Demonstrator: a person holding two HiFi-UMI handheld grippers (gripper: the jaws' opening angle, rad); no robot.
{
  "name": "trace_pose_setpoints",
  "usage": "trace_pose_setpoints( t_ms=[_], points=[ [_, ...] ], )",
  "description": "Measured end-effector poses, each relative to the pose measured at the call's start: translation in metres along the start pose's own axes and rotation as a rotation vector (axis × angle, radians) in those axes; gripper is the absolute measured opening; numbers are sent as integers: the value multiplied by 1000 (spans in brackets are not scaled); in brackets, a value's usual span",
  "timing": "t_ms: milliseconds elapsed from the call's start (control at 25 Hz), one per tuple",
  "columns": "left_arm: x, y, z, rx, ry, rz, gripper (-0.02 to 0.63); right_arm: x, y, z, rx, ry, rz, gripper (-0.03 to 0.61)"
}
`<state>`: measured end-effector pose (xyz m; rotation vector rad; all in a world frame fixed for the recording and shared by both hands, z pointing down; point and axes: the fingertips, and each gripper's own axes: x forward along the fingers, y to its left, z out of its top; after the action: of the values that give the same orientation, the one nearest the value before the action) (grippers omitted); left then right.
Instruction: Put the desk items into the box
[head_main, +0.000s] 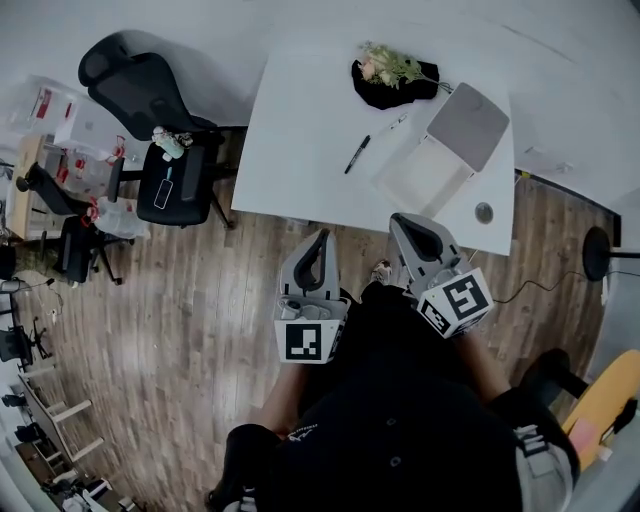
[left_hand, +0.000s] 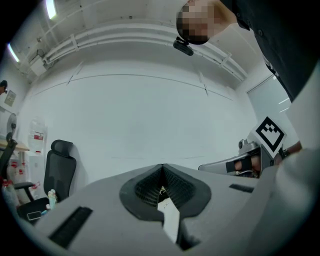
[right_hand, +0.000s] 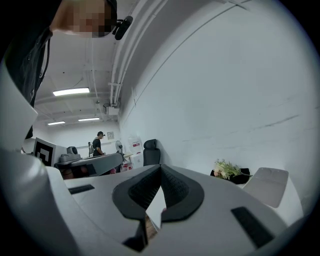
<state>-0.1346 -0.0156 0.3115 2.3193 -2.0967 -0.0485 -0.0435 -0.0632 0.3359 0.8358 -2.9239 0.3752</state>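
I count one open white cardboard box (head_main: 425, 172), one black pen (head_main: 357, 154), one pale flower bunch (head_main: 392, 66), two black office chairs (head_main: 140, 95).

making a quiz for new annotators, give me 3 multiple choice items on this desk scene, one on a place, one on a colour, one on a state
1. Where on the desk is the box, in the head view?
A) right part
B) left edge
C) middle

2. What colour is the pen?
A) red
B) black
C) yellow

3. How are the left gripper and the right gripper?
A) both shut, empty
B) left holds the pen
C) right holds the box

Answers:
1 A, the box lies right of the pen, near the desk's right edge.
2 B, it shows black on the white desk.
3 A, each gripper view shows the jaws together with nothing between them.
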Motion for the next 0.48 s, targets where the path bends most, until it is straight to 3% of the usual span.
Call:
trace_pose_setpoints(
  t_ms=[280,480],
  points=[
    [40,-18,-13,-19,28,-76,6,-14,-35,2,15,3,-79,-2],
    [71,-29,-16,-48,28,-187,6,-28,-60,1,47,-17,-214,-2]
  ],
)
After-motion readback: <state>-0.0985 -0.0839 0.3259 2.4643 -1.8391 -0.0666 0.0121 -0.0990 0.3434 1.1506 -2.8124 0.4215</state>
